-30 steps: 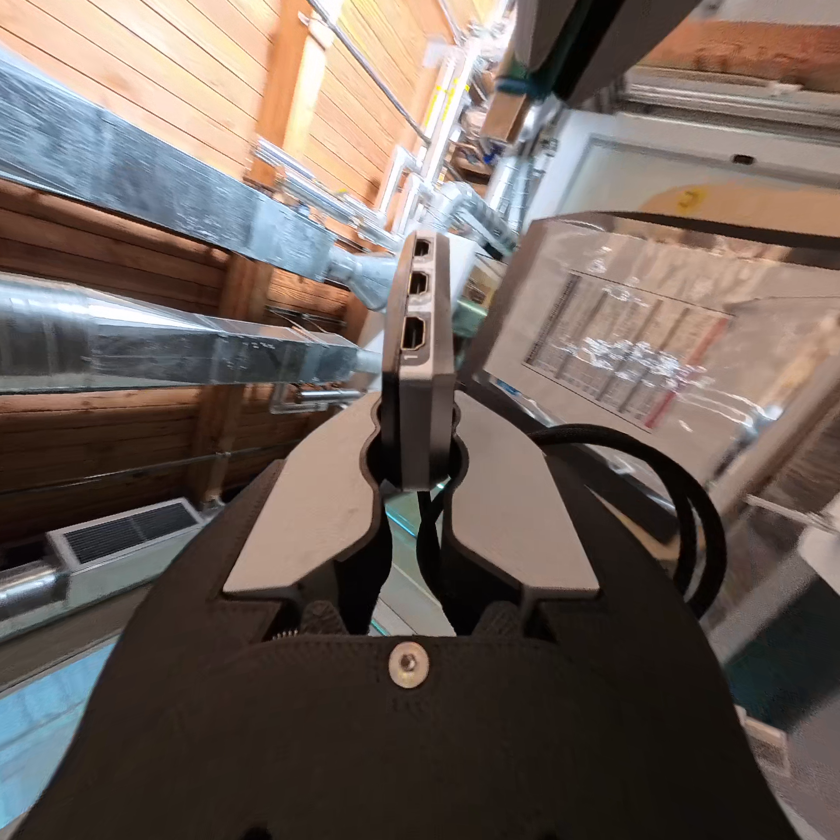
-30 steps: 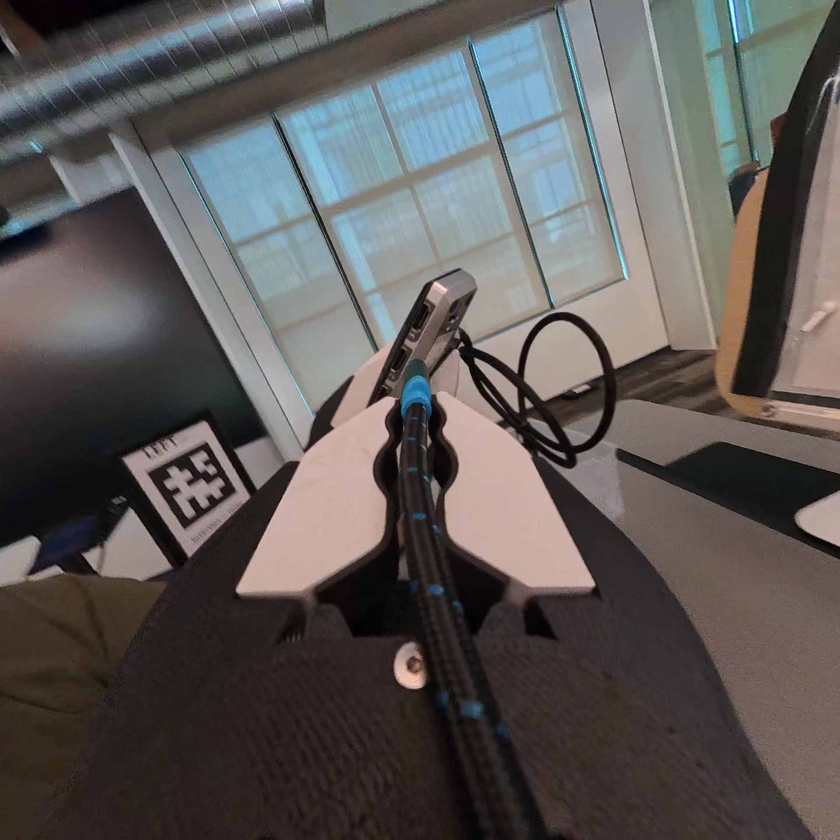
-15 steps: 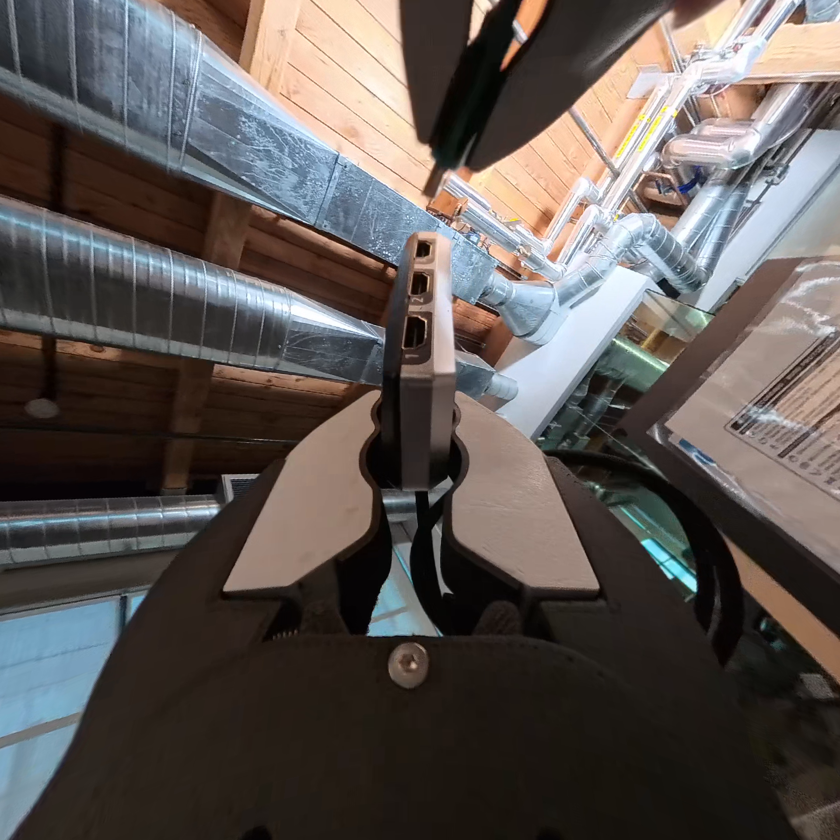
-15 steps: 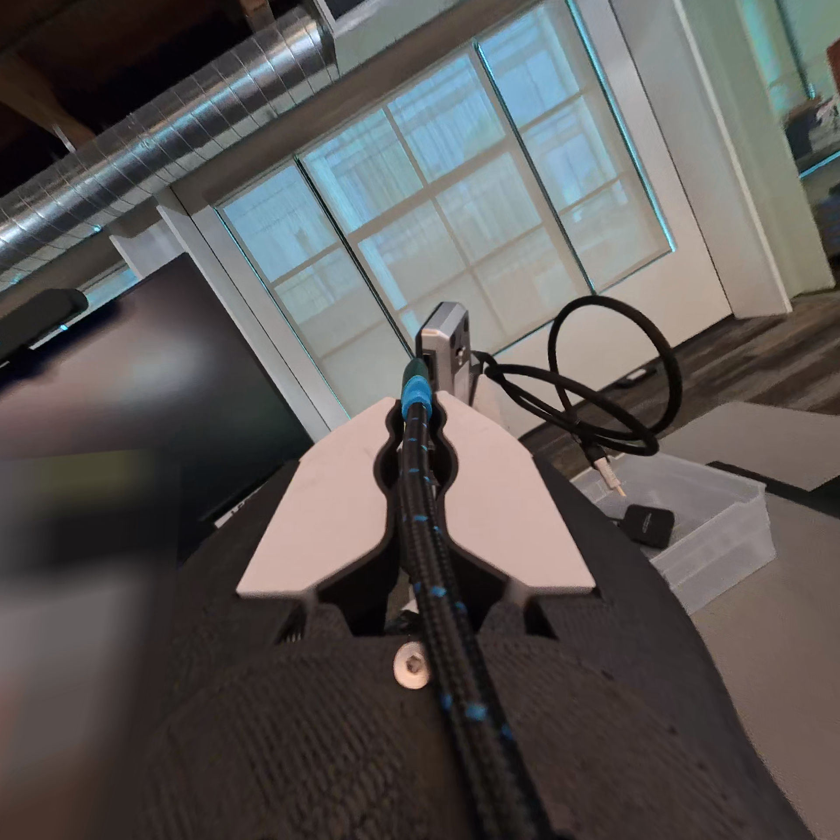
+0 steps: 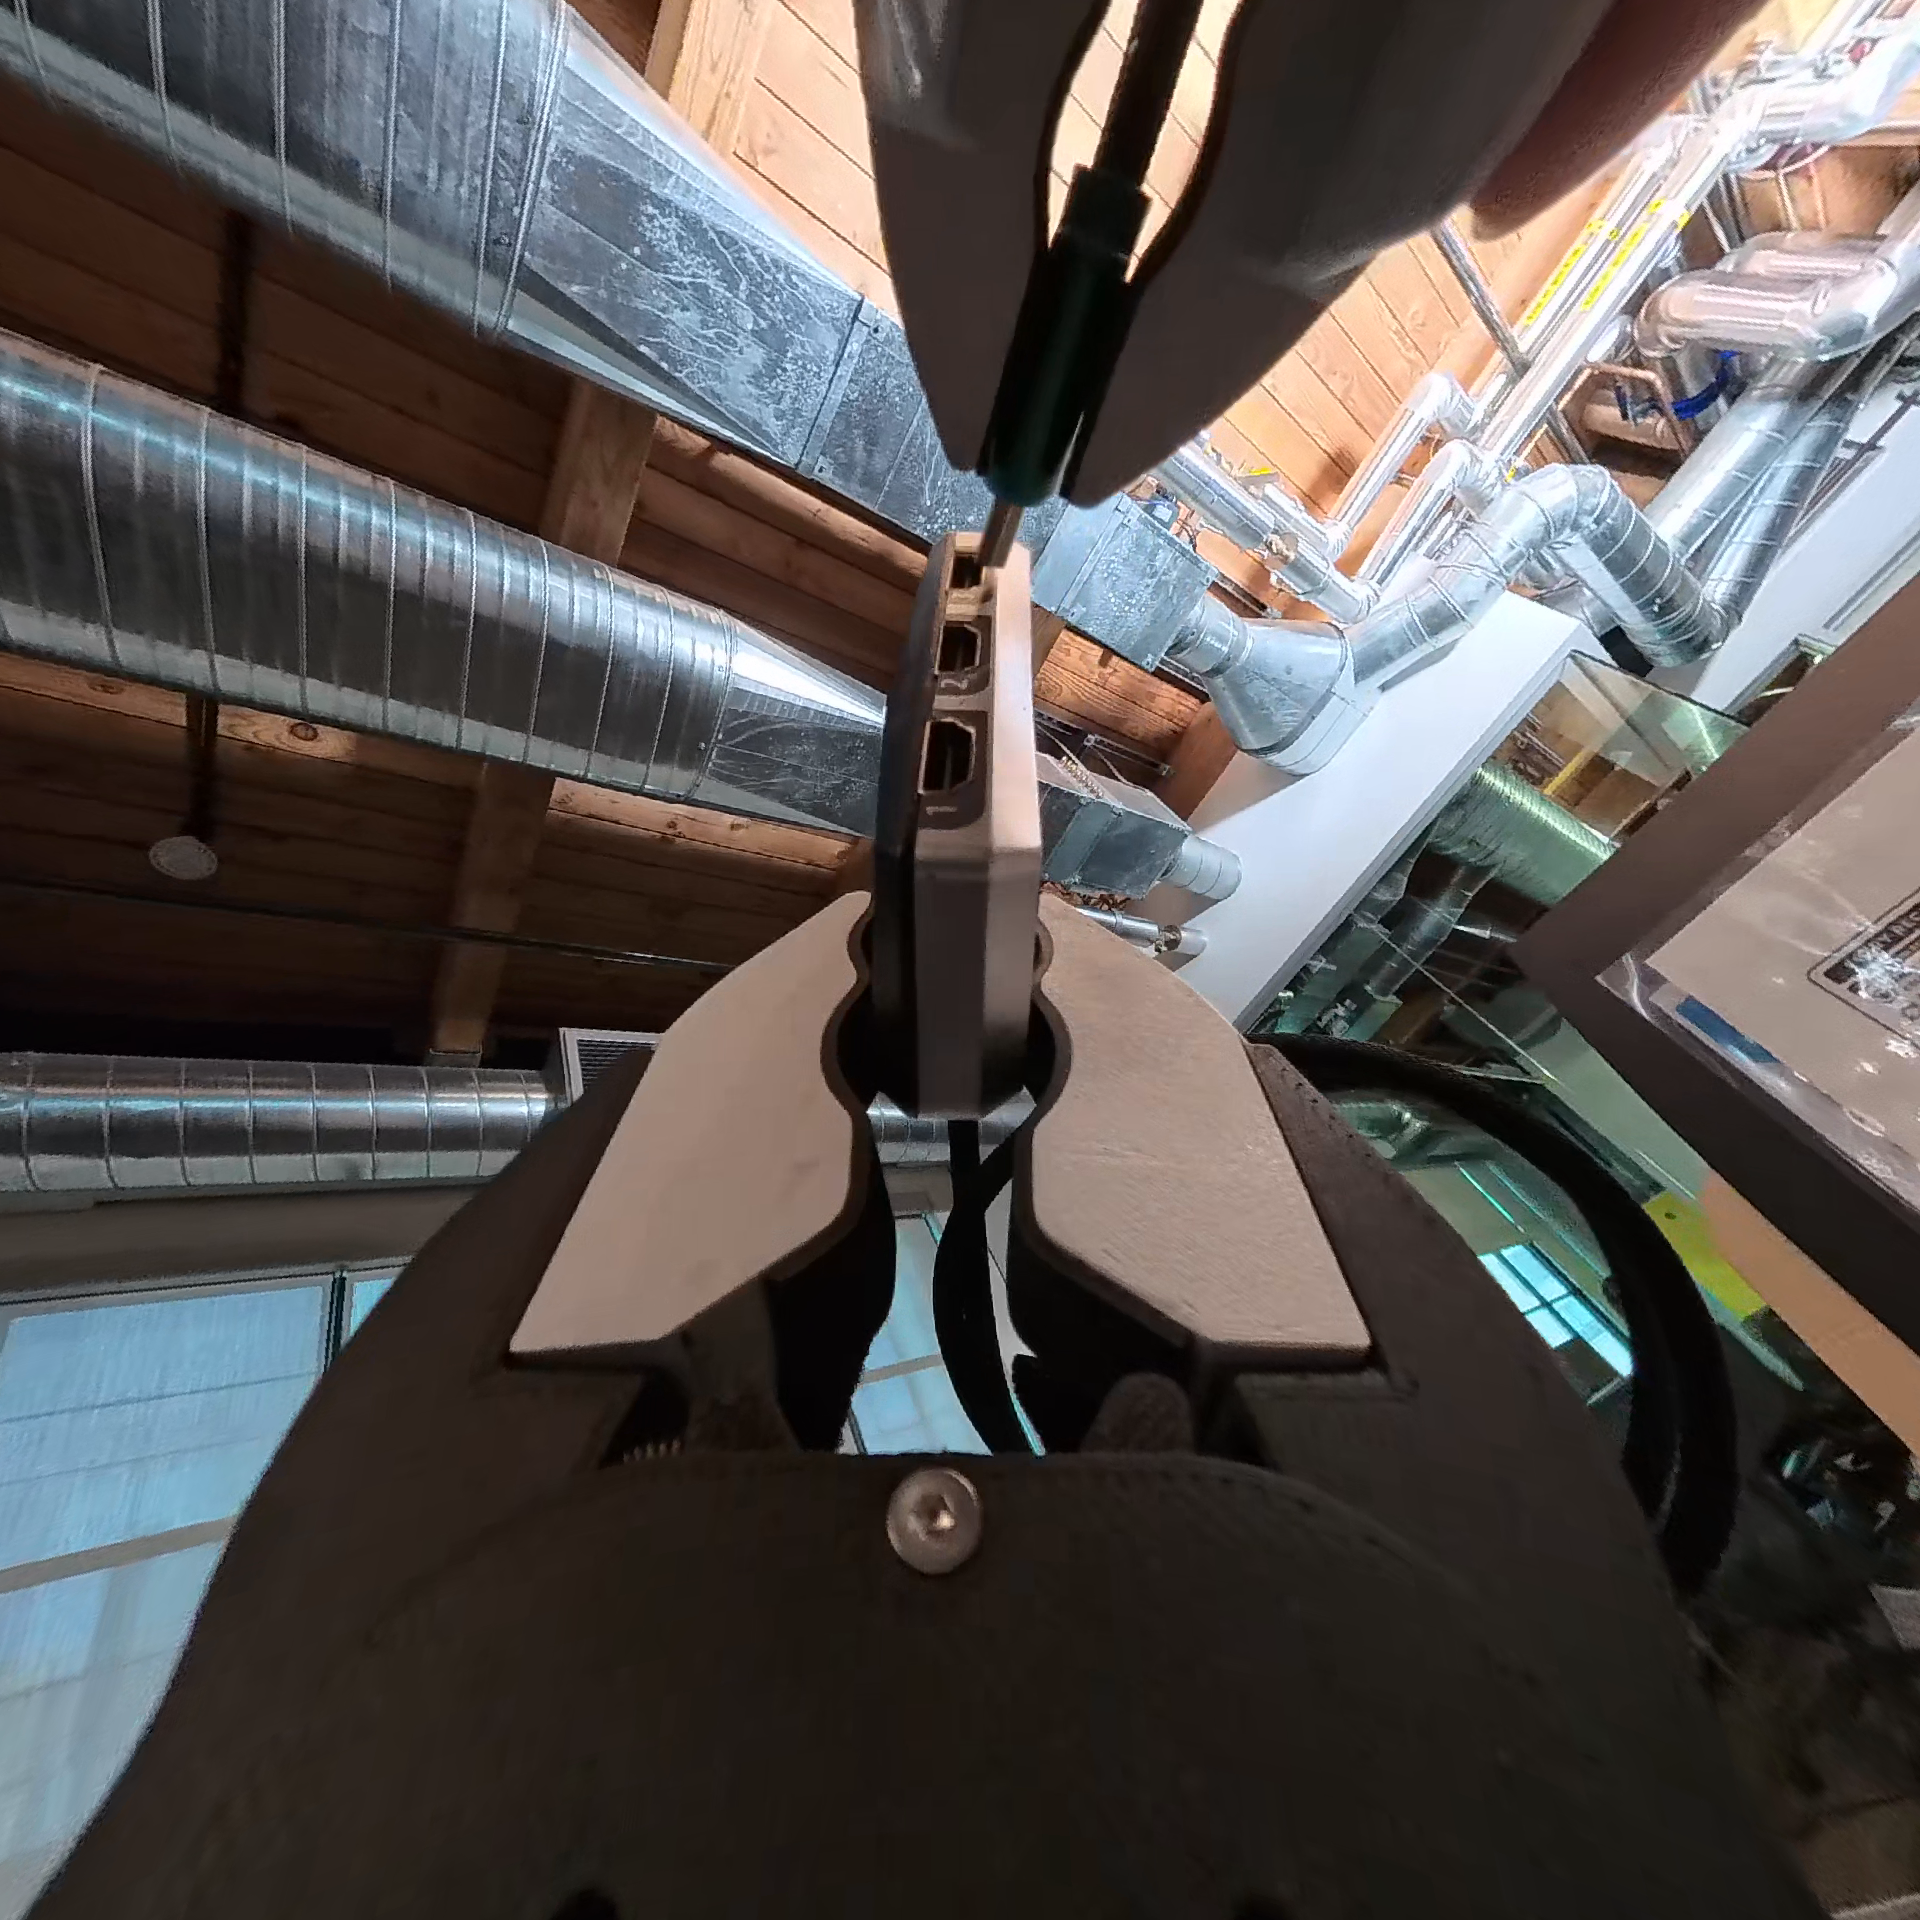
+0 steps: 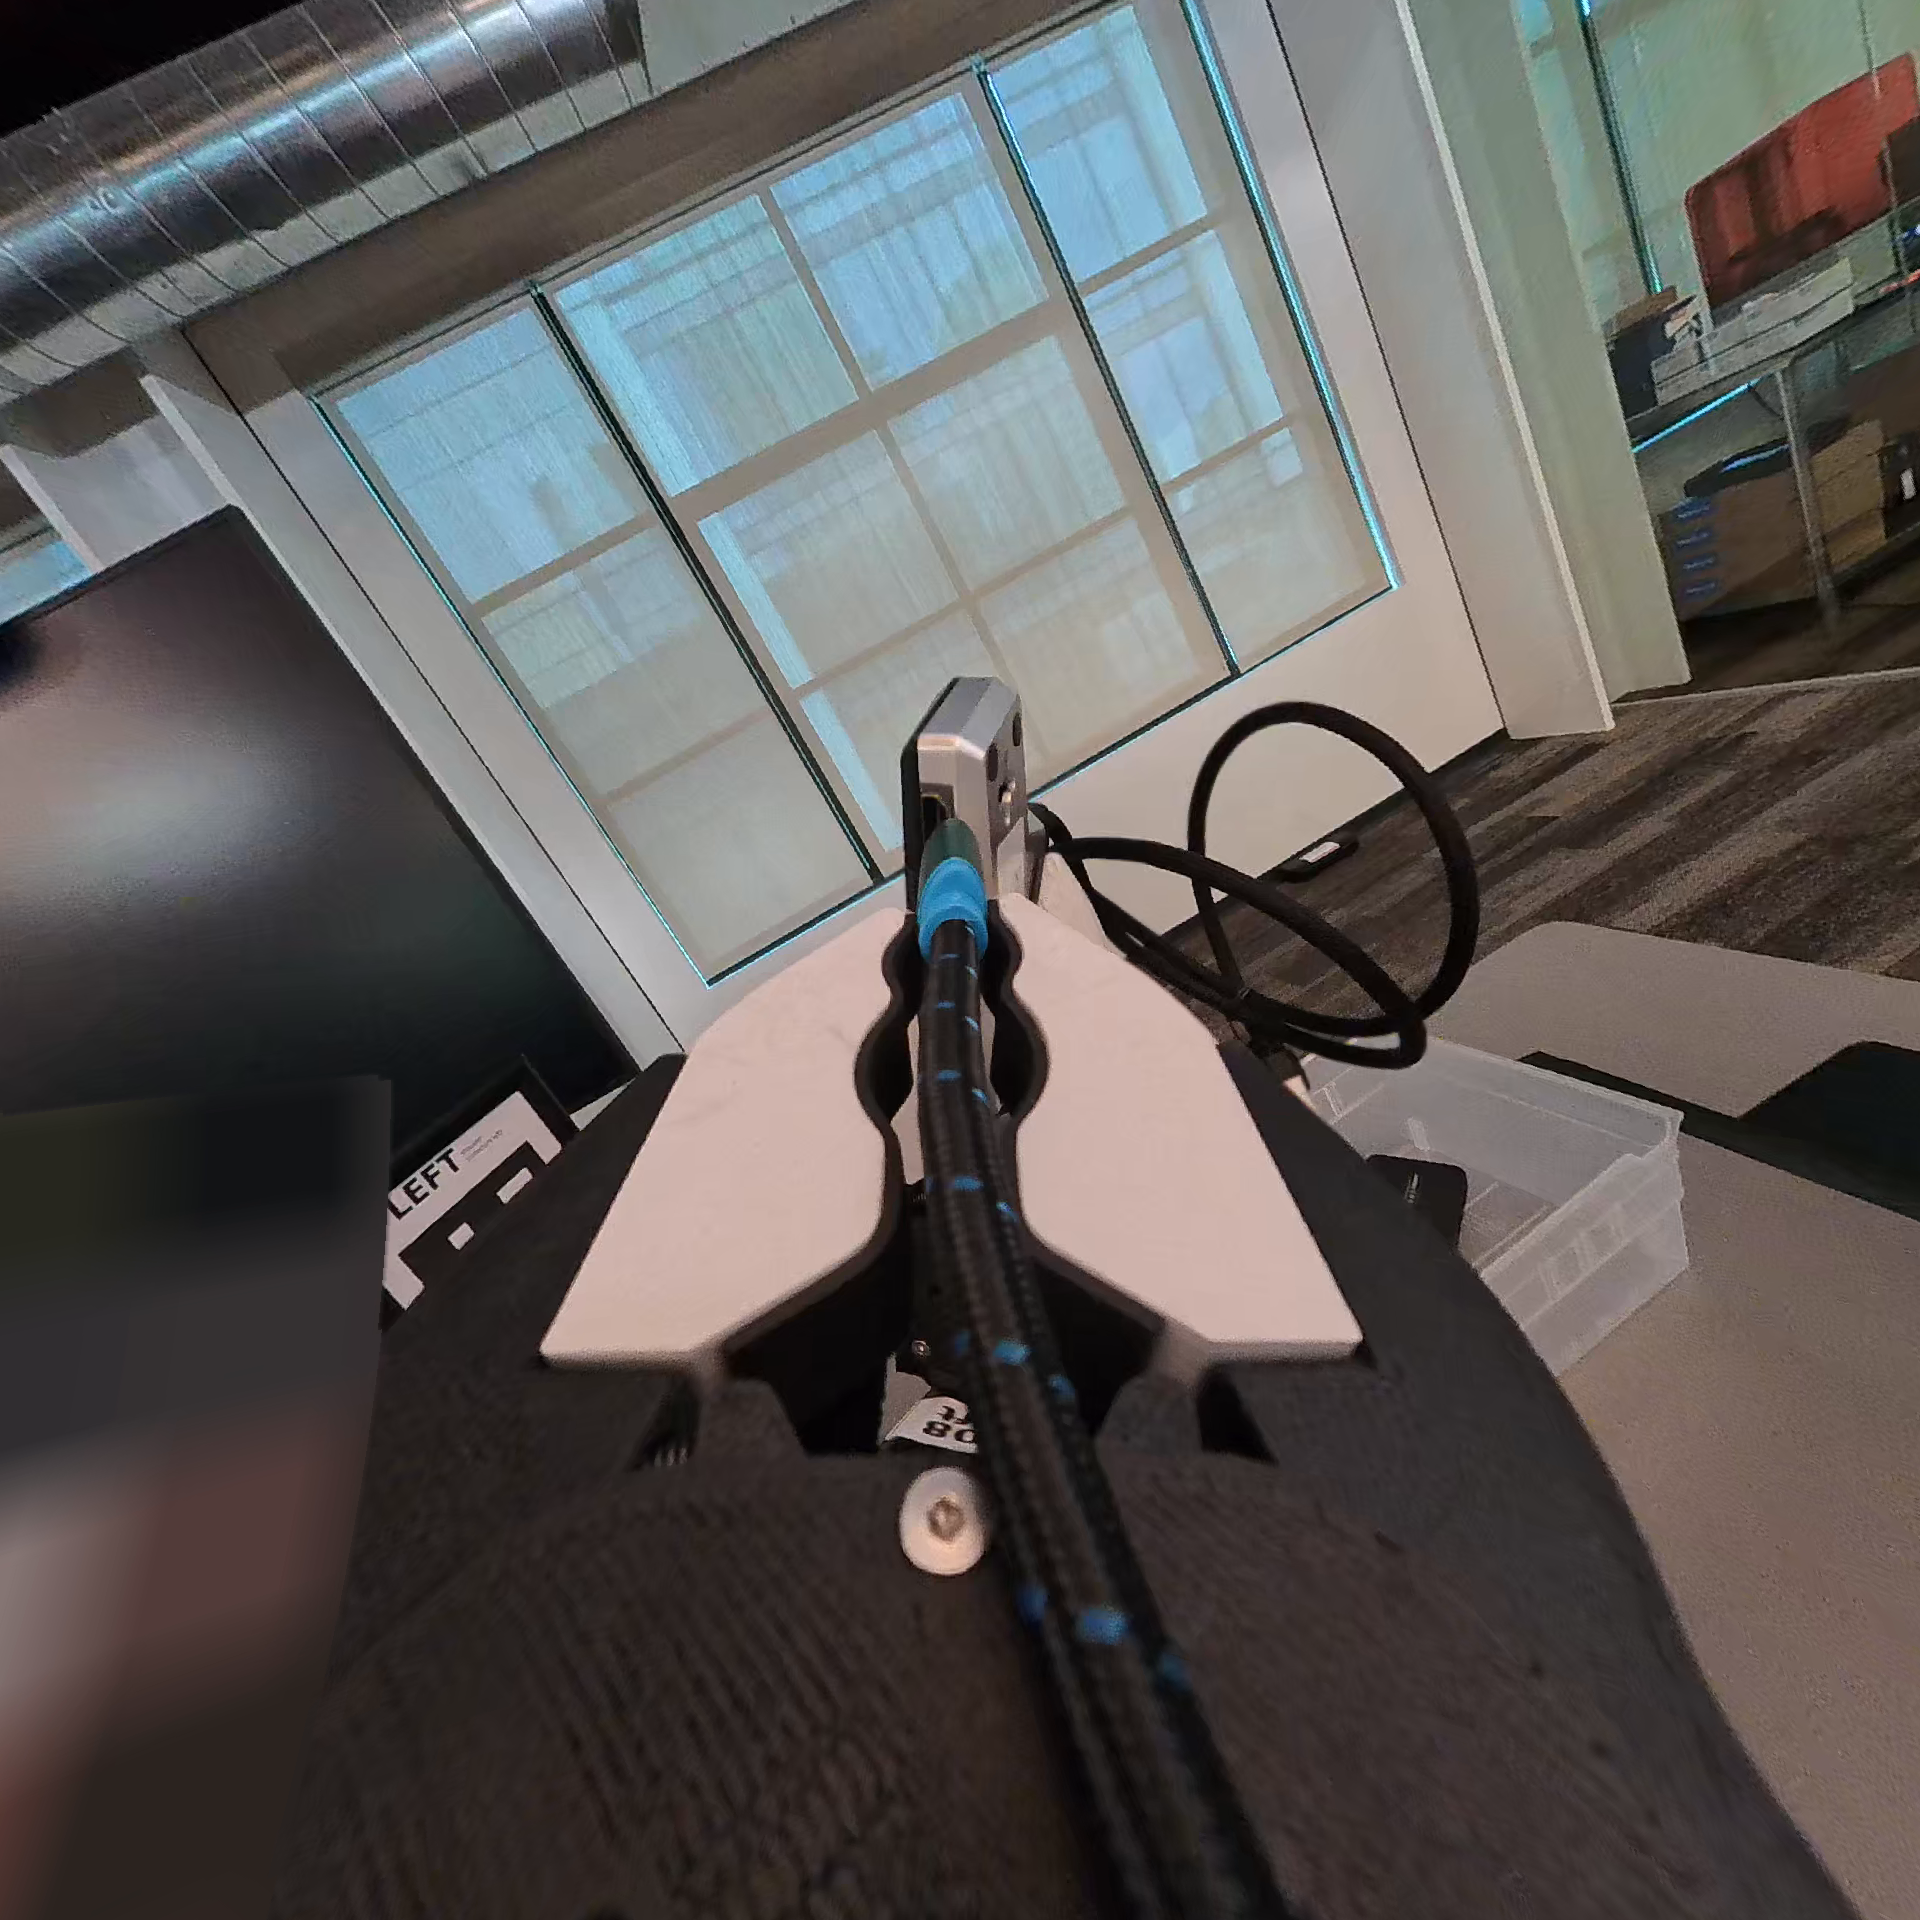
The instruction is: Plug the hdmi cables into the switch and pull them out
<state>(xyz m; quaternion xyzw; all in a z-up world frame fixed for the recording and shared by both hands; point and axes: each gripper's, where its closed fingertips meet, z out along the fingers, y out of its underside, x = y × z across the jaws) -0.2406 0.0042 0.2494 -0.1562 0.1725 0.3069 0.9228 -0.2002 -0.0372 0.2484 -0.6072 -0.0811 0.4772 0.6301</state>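
My left gripper (image 5: 951, 940) is shut on the grey HDMI switch (image 5: 961, 821) and holds it upright in the air, its row of ports facing me. My right gripper (image 6: 951, 920) is shut on a black braided HDMI cable (image 6: 961, 1122) with blue flecks and a blue collar. In the left wrist view the right gripper (image 5: 1029, 483) comes down from above, and the plug's metal tip (image 5: 995, 535) sits at the mouth of the switch's farthest port. In the right wrist view the plug (image 6: 943, 847) meets the switch (image 6: 971, 764). The switch's own black cord (image 6: 1340, 883) hangs in loops.
A clear plastic bin (image 6: 1538, 1174) stands on the grey table (image 6: 1766, 1455) to the right, a dark monitor (image 6: 208, 831) to the left. Windows are behind. Ducts and pipes (image 5: 416, 623) run along the wooden ceiling.
My right gripper has brought the plug closer, from well apart to the mouth of the switch's farthest port. My left gripper has tilted the switch further up toward the ceiling.
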